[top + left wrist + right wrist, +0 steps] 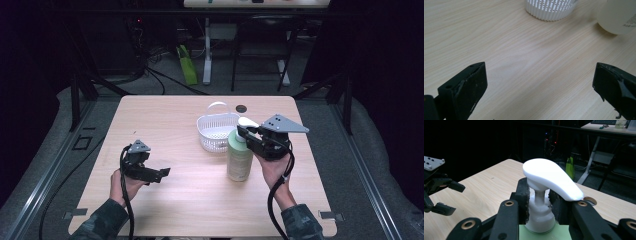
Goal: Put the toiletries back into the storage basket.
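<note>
1. High view: right gripper (248,134) clamps the neck of the green pump bottle (239,159), standing right of table (165,115) centre, well inside every edge.
2. White basket (216,131) sits just beside it at 11 o'clock.
3. Left gripper (161,174) gapes wide, bare tabletop around it.
4. Bottle print is unreadable.

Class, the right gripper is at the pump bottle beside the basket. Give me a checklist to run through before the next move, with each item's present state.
1. Right gripper shut on the bottle neck, below the pump head: ok.
2. Bottle upright on the table: ok.
3. Basket upright behind the bottle, its handle raised: ok.
4. Basket free of contents: cannot tell.
5. Left gripper open, holding nothing, apart from the bottle: ok.
6. Grip firm enough for a lift: cannot tell.
</note>
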`<action>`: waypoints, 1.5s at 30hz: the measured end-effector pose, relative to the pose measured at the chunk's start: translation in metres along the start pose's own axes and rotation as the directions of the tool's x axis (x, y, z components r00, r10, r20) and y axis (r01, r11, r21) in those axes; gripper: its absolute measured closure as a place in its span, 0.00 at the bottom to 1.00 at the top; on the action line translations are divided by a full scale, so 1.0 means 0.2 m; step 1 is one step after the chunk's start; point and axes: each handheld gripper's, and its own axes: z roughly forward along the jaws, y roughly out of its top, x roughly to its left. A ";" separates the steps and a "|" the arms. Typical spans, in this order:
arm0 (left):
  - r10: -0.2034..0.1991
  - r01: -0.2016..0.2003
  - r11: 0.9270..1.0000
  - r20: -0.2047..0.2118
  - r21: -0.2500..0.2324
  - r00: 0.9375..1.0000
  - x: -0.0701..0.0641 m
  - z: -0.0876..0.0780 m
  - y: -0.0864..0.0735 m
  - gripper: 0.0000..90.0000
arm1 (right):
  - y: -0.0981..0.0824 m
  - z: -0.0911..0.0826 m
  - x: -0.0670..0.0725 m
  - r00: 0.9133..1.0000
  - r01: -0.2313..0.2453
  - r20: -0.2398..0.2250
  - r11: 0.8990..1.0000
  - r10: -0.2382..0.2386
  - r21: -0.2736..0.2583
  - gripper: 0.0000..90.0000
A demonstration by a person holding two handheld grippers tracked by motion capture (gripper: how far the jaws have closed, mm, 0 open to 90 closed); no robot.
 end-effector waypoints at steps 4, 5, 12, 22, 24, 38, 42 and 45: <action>0.003 -0.003 1.000 0.005 0.004 1.000 0.01 0.01 0.00 0.00 | 0.01 -0.02 -0.01 1.000 -0.003 0.003 1.000 0.003 0.000 0.77; 0.003 -0.003 1.000 0.006 0.004 1.000 0.00 0.01 0.00 0.00 | 0.01 -0.02 -0.01 1.000 0.000 0.003 1.000 0.000 0.000 0.77; 0.003 -0.003 1.000 0.006 0.004 1.000 0.00 0.01 0.00 0.00 | 0.02 -0.03 -0.03 1.000 0.010 0.007 1.000 -0.010 0.010 0.77; 0.011 -0.011 1.000 0.002 0.017 1.000 0.00 0.02 0.00 0.00 | 0.06 -0.08 -0.05 1.000 0.015 0.014 1.000 -0.015 0.010 0.77; 0.011 -0.011 1.000 0.003 0.019 1.000 0.00 0.02 0.00 0.00 | 0.06 -0.08 -0.06 1.000 0.016 0.014 1.000 -0.016 0.009 0.77; -0.011 0.011 1.000 -0.007 0.019 1.000 0.01 0.03 -0.01 0.00 | 0.08 -0.09 -0.08 1.000 0.002 0.017 1.000 -0.002 0.006 0.77; -0.013 0.014 1.000 -0.005 0.017 1.000 0.02 0.02 -0.01 0.00 | 0.09 -0.11 -0.10 1.000 0.002 0.023 1.000 -0.002 0.001 0.77; -0.020 0.020 1.000 -0.007 0.019 1.000 0.02 0.03 -0.01 0.00 | 0.11 -0.12 -0.12 1.000 -0.001 0.025 1.000 0.002 -0.006 0.77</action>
